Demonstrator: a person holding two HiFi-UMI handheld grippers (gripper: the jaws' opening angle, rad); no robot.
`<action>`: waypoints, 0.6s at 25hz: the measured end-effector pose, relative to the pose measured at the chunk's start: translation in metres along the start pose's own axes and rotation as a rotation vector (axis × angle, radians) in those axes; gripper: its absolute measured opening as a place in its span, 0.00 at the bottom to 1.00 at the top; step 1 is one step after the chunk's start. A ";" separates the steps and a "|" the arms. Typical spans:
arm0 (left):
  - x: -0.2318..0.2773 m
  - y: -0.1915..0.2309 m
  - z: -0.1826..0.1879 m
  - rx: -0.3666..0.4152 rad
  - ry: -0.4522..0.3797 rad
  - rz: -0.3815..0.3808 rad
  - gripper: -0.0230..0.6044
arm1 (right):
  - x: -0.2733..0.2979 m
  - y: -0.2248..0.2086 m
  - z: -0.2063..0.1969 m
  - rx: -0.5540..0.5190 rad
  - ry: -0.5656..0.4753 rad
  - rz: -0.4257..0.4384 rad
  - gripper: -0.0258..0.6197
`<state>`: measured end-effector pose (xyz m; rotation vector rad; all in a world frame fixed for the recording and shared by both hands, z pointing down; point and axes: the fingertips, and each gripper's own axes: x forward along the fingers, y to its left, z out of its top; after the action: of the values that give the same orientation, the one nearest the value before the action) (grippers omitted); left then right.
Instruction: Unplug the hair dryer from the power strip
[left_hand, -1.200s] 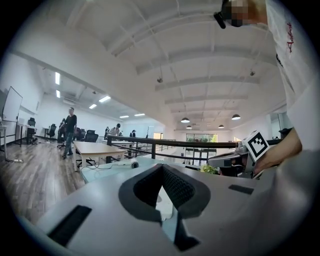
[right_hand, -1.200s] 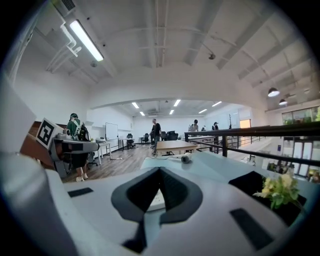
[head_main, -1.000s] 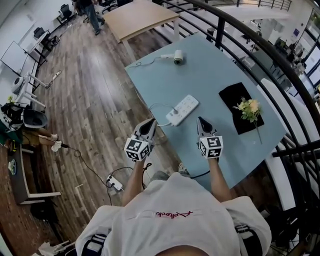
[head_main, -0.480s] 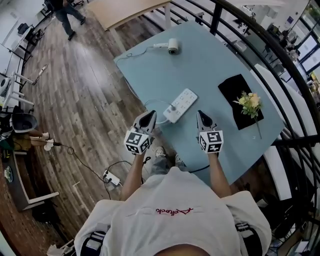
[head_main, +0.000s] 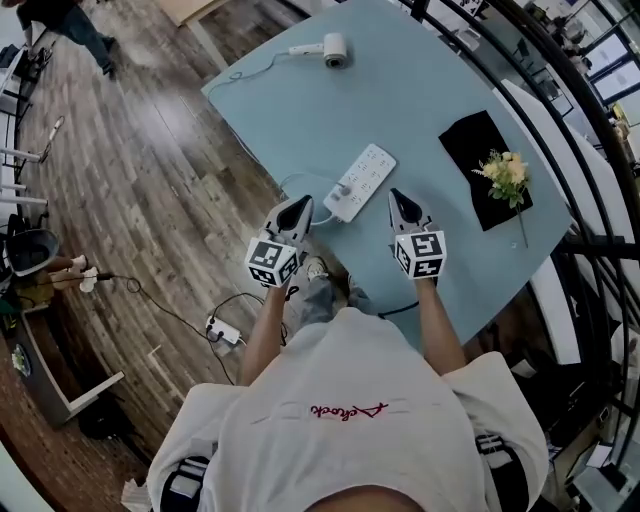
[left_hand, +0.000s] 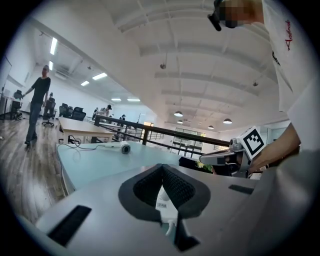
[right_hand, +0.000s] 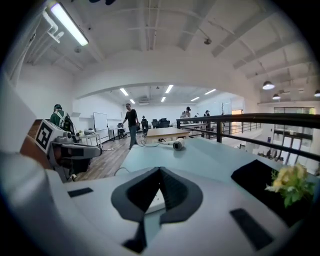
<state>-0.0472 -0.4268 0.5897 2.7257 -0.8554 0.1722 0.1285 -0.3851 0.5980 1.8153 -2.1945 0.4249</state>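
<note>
A white power strip (head_main: 362, 180) lies on the light-blue table (head_main: 420, 90) with a white plug (head_main: 345, 190) in its near end. The plug's cord loops off the table's left edge. Far across the table the white hair dryer (head_main: 331, 48) lies on its side, also seen in the left gripper view (left_hand: 125, 147) and the right gripper view (right_hand: 177, 144). My left gripper (head_main: 299, 211) hovers just left of the strip's near end, shut and empty. My right gripper (head_main: 401, 203) sits right of the strip, shut and empty. The strip (left_hand: 163, 200) shows just beyond the left gripper's tips.
A black cloth (head_main: 480, 165) with a flower bunch (head_main: 505, 172) lies at the table's right. A dark railing (head_main: 560, 90) curves behind the table. On the wooden floor to the left lie another power strip (head_main: 224, 332) and cables. A person (head_main: 60, 25) walks far off.
Both grippers have moved forward and down toward the power strip, staying shut. The person in the background has walked further to the left.
</note>
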 end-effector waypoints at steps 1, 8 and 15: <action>0.003 0.001 -0.004 -0.002 0.007 -0.006 0.05 | 0.003 -0.001 -0.004 0.003 0.007 -0.001 0.07; 0.019 -0.001 -0.038 -0.024 0.075 -0.039 0.05 | 0.014 -0.005 -0.041 0.039 0.082 0.002 0.07; 0.035 0.002 -0.058 -0.033 0.104 -0.049 0.05 | 0.036 -0.006 -0.068 0.036 0.132 0.035 0.07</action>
<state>-0.0216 -0.4297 0.6518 2.6780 -0.7552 0.2839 0.1290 -0.3924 0.6743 1.7168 -2.1443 0.5784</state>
